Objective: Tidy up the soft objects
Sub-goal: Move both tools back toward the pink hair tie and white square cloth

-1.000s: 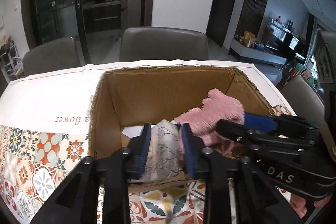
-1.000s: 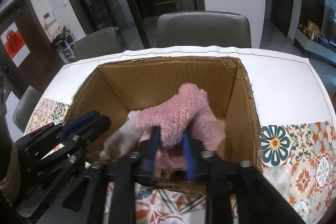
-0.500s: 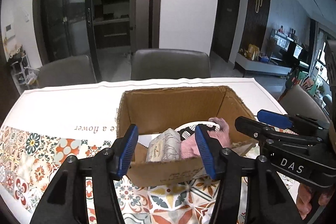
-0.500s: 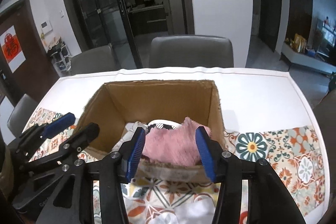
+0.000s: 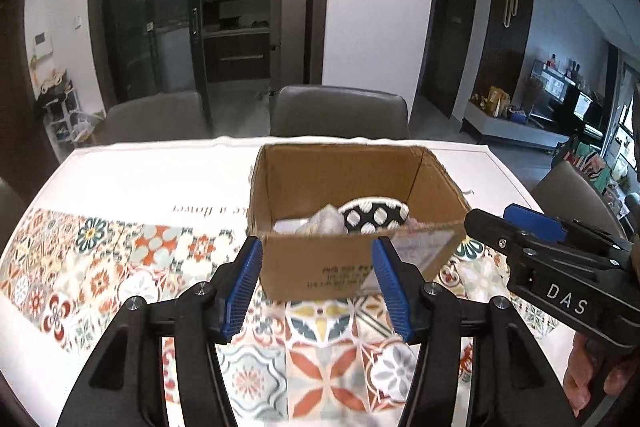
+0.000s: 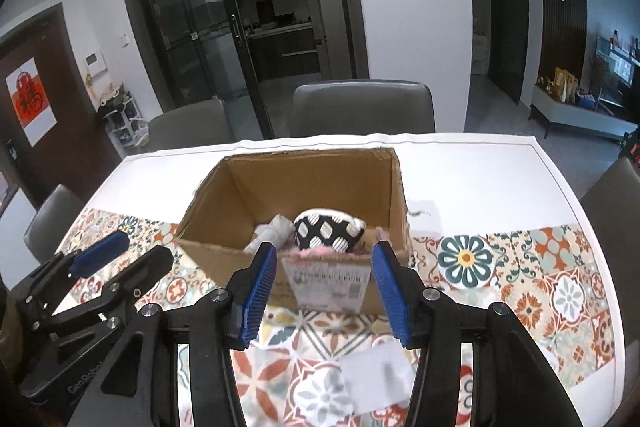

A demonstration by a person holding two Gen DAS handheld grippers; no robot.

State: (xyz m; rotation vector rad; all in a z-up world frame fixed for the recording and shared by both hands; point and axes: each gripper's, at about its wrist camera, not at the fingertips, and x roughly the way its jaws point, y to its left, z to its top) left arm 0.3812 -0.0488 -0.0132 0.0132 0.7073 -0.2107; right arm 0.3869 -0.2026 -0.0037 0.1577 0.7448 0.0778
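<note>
Well clear of the cardboard box (image 5: 352,267), the left gripper (image 5: 318,289) hung at the bottom centre of its own view, its blue-padded jaws parted about halfway with nothing between them — they had just been opening. Likewise the right gripper (image 6: 324,293) sat low in its frame, jaws spread to a similar gap and empty, having just been opening too. Each tool showed in the other's view: the right one at the right edge of the left camera's frame, a hand (image 5: 588,375) gripping its handle, and the left one at the lower left of the right camera's frame. The box stood open on a tile-patterned tablecloth (image 5: 100,267) in the middle of both frames. Inside lay the soft things — a black-and-white spotted piece (image 6: 328,231) on top, a pale grey rolled cloth (image 6: 272,231) to its left, and a fuzzy pink cloth (image 6: 320,251) peeking over the near rim. Grey chairs (image 6: 362,109) stood behind the table in the upper centre.
</note>
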